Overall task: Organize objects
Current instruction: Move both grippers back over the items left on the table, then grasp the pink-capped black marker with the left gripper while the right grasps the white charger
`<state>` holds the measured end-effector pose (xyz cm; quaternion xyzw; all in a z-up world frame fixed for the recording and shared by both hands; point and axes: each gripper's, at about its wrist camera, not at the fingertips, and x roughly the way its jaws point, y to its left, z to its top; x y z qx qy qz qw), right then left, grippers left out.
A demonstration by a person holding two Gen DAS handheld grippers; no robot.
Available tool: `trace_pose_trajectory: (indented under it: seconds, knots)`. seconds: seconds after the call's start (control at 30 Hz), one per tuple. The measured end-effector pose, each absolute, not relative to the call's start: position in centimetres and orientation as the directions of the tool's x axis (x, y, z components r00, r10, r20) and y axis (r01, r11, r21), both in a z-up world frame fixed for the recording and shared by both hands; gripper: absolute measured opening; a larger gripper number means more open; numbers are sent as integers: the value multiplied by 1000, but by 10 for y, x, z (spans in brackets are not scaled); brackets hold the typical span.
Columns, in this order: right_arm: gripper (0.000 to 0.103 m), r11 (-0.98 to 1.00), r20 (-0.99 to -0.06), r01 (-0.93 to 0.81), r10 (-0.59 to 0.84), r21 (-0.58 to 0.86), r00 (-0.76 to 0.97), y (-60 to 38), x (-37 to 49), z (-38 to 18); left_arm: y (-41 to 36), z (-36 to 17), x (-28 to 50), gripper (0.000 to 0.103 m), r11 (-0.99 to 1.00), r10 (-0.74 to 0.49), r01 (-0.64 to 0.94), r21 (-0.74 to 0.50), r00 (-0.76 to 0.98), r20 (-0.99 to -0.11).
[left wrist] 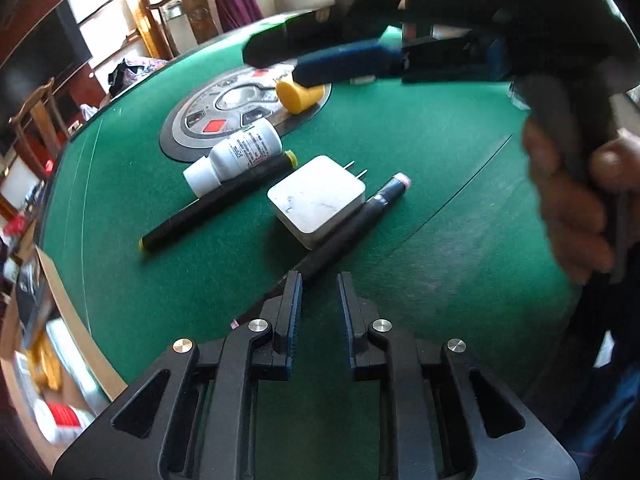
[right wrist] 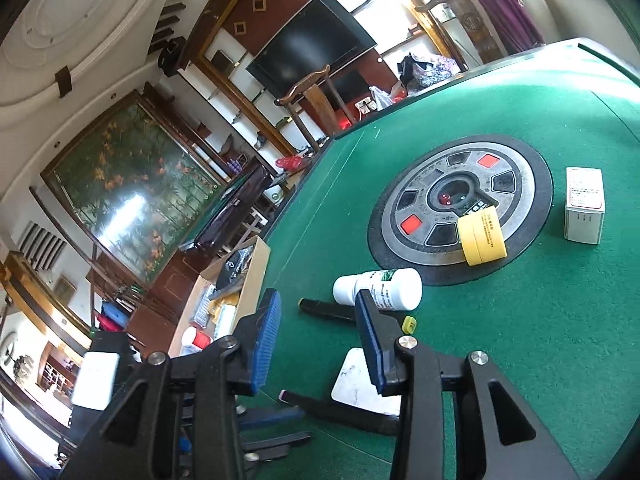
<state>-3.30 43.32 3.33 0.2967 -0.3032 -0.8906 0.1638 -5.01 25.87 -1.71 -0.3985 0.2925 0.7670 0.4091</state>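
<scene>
Both claws hover empty over the green tabletop (left wrist: 420,152), left claw (left wrist: 319,280) slightly parted, right claw (right wrist: 316,340) wider; the charger (left wrist: 316,204), pens and bottle (left wrist: 236,156) await picking, needing a descent onto one.

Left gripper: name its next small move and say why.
Probably ease the left gripper forward onto the black pen beside the white charger. Its jaws stand slightly apart with nothing between them, and that pen's near end lies just ahead of the fingertips.
</scene>
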Motion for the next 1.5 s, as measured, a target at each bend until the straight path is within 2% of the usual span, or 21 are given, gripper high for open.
trace_pose_trajectory:
  seconds: [0.13, 0.17, 0.2, 0.33, 0.5, 0.57, 0.63, 0.7, 0.8, 1.0, 1.23, 1.37, 1.43, 1.5]
  knots:
    - [39, -755, -425, 103, -470, 647, -773, 437, -34, 32, 268, -20, -62, 19, -487, 382, -862, 142, -356, -853]
    - [39, -753, -425, 101, -471, 650, -773, 437, -34, 32, 268, -21, -64, 22, -482, 384, -865, 139, -350, -854]
    - [39, -751, -425, 98, -471, 653, -773, 437, -34, 32, 270, -22, -66, 30, -475, 385, -869, 138, -346, -855]
    - [39, -751, -432, 85, -464, 655, -773, 439, -35, 29, 279, -31, -68, 38, -450, 372, -879, 157, -344, -862]
    - [39, -754, -440, 65, -449, 654, -777, 441, -35, 28, 278, -35, -67, 37, -500, 381, -858, 118, -340, -859]
    - [39, -753, -447, 57, -447, 655, -775, 443, -35, 27, 274, -35, -63, 31, -544, 375, -834, 92, -340, -862]
    - [39, -758, -459, 50, -445, 651, -769, 442, -36, 25, 269, -34, -51, 21, -557, 380, -828, 63, -322, -867]
    - [40, -769, -483, 37, -437, 638, -759, 440, -38, 23, 263, -34, -41, 18, -565, 387, -824, 39, -307, -869]
    - [45, -786, -511, 38, -438, 618, -739, 434, -41, 20, 246, -35, -36, 18, -609, 386, -794, 2, -298, -873]
    - [46, -812, -592, 12, -435, 584, -678, 427, -54, -2, 213, -35, -57, 19, -714, 370, -698, -51, -315, -874]
    - [46, -803, -604, 67, -497, 592, -624, 412, -57, -9, 189, -36, -77, 19, -809, 310, -587, -34, -376, -873]
    - [47, -841, -617, 87, -459, 535, -640, 400, -58, -1, 190, -36, -83, 19, -806, 328, -590, -52, -371, -869]
    - [54, -872, -650, 65, -409, 484, -641, 393, -61, 0, 195, -35, -78, 19, -796, 321, -605, -26, -385, -865]
    - [55, -897, -677, 70, -379, 437, -631, 383, -67, 1, 201, -36, -76, 19, -794, 304, -608, 3, -401, -865]
